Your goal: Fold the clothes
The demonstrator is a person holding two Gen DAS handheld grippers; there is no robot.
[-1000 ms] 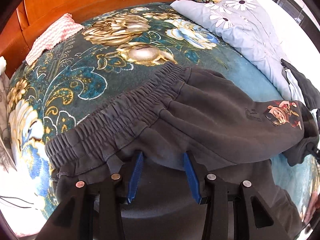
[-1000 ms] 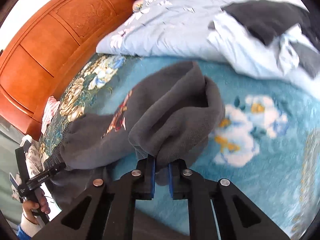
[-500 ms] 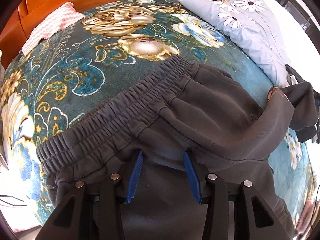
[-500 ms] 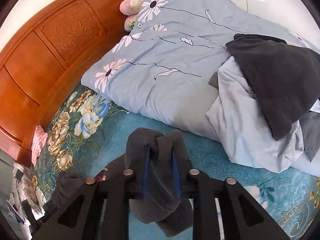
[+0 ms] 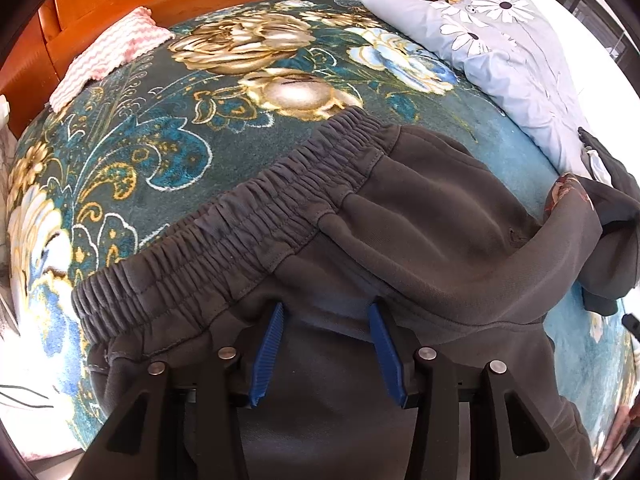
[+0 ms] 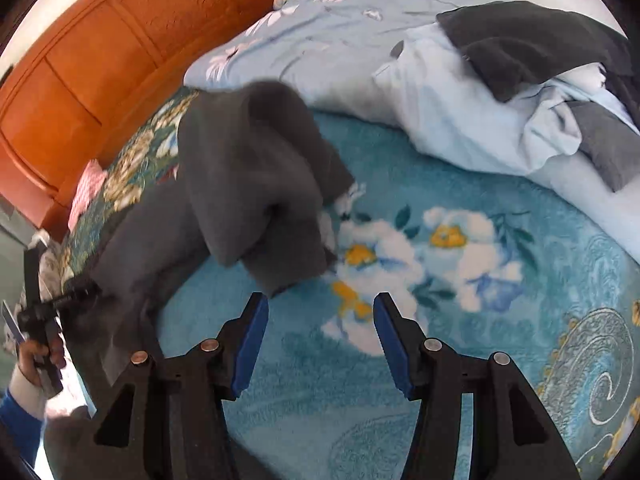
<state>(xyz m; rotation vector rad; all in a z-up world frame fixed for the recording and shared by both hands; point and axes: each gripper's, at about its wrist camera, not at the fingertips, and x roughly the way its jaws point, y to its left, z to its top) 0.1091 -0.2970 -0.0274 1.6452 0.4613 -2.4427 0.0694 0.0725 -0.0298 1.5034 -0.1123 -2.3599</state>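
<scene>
Dark grey sweatpants [image 5: 400, 232] lie on the floral blanket [image 5: 160, 152], elastic waistband [image 5: 240, 224] toward the headboard. My left gripper [image 5: 326, 312] is open, its blue pads resting on the pants just below the waistband, holding nothing. In the right wrist view the pant leg end [image 6: 260, 184] lies bunched and folded over on the blanket [image 6: 440, 360]. My right gripper [image 6: 320, 308] is open and empty just in front of that bunched leg. The left hand with its gripper [image 6: 40, 320] shows at the far left.
A wooden headboard [image 6: 100, 60] runs along the far side. A light blue daisy-print quilt [image 5: 512, 48] lies at the right, with a pile of pale and dark clothes [image 6: 540, 80] on it. A pink zigzag cloth [image 5: 104, 52] lies by the headboard.
My right gripper has opened and let go of the pant leg, which now lies bunched on the blanket in front of it. The left gripper has stayed open on the pants.
</scene>
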